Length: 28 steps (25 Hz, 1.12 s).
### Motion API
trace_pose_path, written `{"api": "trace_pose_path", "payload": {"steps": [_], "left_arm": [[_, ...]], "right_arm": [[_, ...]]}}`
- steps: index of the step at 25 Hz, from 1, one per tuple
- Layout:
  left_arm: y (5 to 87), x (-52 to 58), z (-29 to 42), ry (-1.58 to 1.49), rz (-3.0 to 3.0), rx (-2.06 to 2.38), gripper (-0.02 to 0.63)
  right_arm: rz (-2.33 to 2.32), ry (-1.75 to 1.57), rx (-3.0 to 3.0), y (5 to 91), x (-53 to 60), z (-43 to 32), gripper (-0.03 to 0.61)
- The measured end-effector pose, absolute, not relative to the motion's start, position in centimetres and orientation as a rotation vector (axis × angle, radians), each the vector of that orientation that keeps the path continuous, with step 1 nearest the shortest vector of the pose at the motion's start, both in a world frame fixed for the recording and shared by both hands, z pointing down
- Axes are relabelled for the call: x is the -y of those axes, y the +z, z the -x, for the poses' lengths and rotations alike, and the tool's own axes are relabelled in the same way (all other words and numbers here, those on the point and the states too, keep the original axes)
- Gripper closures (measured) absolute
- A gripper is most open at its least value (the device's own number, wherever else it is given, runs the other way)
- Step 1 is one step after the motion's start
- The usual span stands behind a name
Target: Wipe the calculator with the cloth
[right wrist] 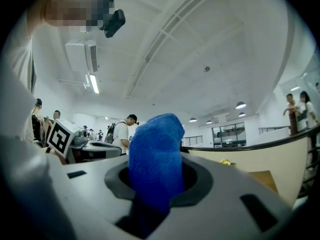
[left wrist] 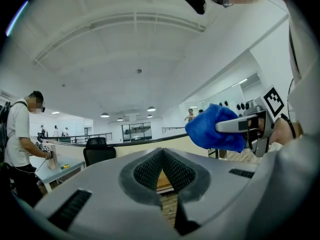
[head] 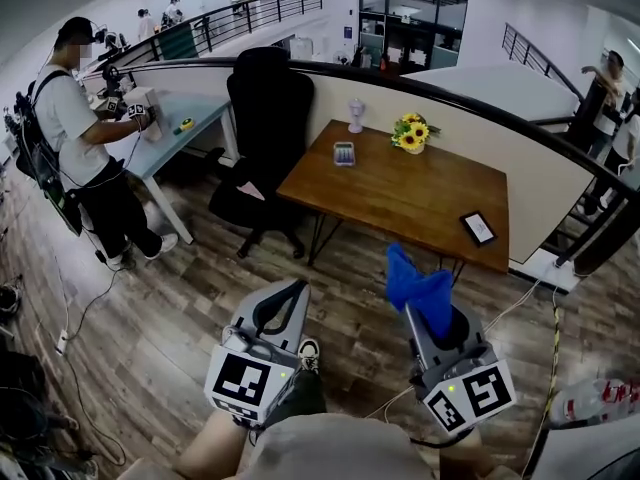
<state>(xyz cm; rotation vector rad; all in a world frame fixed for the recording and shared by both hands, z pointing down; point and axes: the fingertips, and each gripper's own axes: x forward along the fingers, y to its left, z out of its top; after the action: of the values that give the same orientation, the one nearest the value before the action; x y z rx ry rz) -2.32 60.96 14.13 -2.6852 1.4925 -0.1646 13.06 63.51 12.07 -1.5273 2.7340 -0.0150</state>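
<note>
**Cloth in the right tool, calculator out of reach across the floor**

The right tool point(head: 420, 313) is clenched on a crumpled bright-blue terry cloth point(head: 418, 286). The cloth sprouts up past the jaw tips in a loose tuft. The right gripper view shows it filling the gap between the jaws. Probably that free bunch is left sticking out so that soft fabric, not hard jaw, meets the thing to be wiped.

The left tool point(head: 290, 293) is closed on nothing. In the left gripper view its ribbed pads meet at the tip, and only floor and desk edge show through the slot below. It looks like a spare hand, perhaps meant to steady the calculator.

The small grey rectangular calculator point(head: 344, 153) lies flat near the far left corner of the brown wooden desk point(head: 410, 198). This is well apart from both tools, with wood floor between. It shares the desk with a pot of yellow sunflowers point(head: 411, 133), a small white vase-like ornament point(head: 356, 115) and a dark flat tablet-like device point(head: 478, 228) at the near right edge.

Both tools are held low and close to the person's body, side by side, and angled forward and upward toward the desk. Wiping has not begun, and the person would need to get closer first.
</note>
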Motion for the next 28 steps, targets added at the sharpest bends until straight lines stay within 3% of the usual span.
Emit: {"api": "trace_pose_path", "payload": {"steps": [28], "left_arm": [[13.4,-27.4,10.7,-0.181,2.762,-1.328,0.607]], "right_arm": [[1.666,-0.06,-2.73,12.2,-29.9,-3.5,0.456]]}}
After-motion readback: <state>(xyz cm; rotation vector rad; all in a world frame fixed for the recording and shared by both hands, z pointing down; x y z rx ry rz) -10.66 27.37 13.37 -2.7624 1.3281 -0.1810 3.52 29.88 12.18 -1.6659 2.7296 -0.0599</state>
